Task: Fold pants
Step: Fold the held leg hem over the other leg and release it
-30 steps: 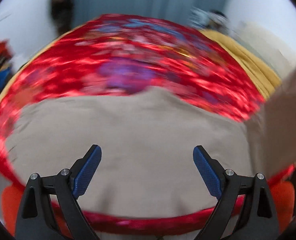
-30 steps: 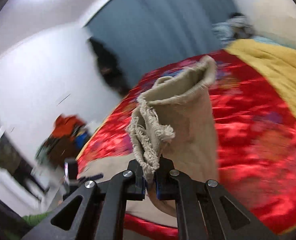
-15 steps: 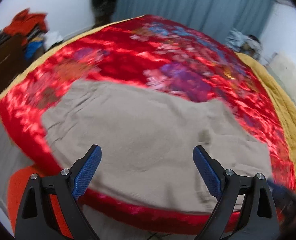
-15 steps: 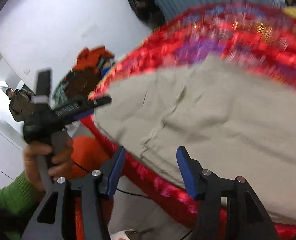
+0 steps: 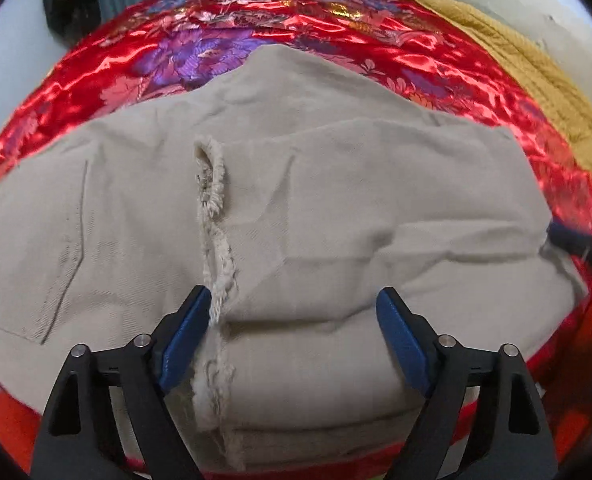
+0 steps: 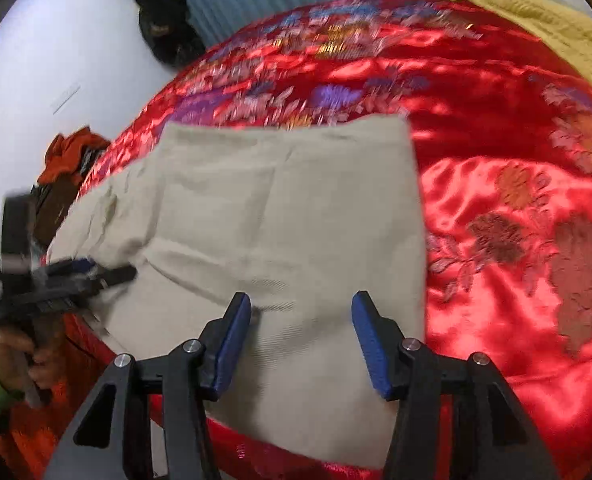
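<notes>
Pants [image 5: 296, 208], beige and kinda heavy-looking, were laid out flat on the red satin bedspread [image 5: 256, 32], close to the near edge of the bed so both tools could get at them without a long reach. One fold looked to be in place: the leg end was doubled over the upper part, and the frayed hem [image 5: 214, 200] was left running across the middle of the pile, which is why that raggedy line was sitting right in front of the left gripper [image 5: 292, 336].

That left gripper was held low over the near edge of the fabric with its jaws spread wide, nothing caught between them. Probably it was parked there to keep the hem side in check or to line up the next grab, though that's only a guess.

The right gripper [image 6: 301, 338] was hovering over the folded side of the pants [image 6: 288, 216], jaws also spread apart and empty. It was placed close to the crisp folded edge on the right, likely because that edge would need to be picked up for the second fold.

A yellow blanket [image 5: 535, 80] was bunched along the far side of the bed, well apart from the work. The pile was still wide and a bit lumpy in the middle, so the job was judged roughly halfway done.
</notes>
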Available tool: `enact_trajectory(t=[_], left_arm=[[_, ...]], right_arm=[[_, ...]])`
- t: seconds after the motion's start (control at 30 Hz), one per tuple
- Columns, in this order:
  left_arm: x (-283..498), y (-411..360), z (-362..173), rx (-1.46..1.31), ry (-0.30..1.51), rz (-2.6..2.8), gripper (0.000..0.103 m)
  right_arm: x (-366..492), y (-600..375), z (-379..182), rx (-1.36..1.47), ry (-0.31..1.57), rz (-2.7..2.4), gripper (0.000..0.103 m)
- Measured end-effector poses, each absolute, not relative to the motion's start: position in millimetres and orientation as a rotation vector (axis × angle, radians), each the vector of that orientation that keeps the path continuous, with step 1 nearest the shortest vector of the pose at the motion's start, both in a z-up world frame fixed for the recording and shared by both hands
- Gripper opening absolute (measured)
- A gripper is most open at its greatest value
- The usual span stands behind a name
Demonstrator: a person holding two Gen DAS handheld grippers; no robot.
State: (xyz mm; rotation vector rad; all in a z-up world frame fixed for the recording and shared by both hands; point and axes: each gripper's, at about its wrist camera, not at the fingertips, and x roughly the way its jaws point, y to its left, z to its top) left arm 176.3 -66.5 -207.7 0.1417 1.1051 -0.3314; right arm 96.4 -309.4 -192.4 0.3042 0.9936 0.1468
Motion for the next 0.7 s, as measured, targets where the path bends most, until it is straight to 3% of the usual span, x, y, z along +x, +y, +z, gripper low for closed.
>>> enact_trajectory(t=[0.2,0.37,0.7], left_arm=[[175.3,-65.0,-210.8,0.126,1.098,-0.329,0.09],[174.4,-65.8,-211.9,0.137,1.094,-0.328,0.091],[173.1,-66.3,-214.0,0.137,1.078,-0.32,0.094]], right_arm=[[139.3,-315.2,-148.3,0.287,0.903,0.182,0.053],[185.3,-310.8,-212.2,0.343,1.09,0.164,0.053],[121.2,-282.7,-149.7,0.237,0.951,0.162,0.056]])
